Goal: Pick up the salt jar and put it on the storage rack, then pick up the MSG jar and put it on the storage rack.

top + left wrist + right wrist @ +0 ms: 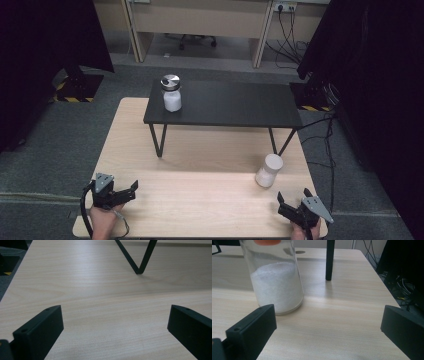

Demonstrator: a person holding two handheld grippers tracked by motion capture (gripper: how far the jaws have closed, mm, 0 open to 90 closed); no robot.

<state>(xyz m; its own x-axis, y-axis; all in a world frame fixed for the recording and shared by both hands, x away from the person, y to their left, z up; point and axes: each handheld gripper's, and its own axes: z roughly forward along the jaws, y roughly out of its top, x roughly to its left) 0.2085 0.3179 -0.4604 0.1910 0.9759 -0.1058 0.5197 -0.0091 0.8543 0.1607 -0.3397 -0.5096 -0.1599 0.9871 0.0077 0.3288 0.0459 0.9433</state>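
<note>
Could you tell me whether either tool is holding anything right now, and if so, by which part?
Nothing is held: the left tool and right tool are both open, and the jar stands free.

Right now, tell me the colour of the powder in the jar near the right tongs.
White; right gripper view shows the jar best.

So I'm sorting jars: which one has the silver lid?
The jar on the black shelf; the jar on the wooden table near the right tool shows none.

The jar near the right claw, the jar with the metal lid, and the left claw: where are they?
Jar near the right claw (277, 287), right gripper view: its powder-filled glass wall.
Jar with the metal lid (172, 100), high view: its white body.
Left claw (131, 190), high view: between its fingertips.
</note>
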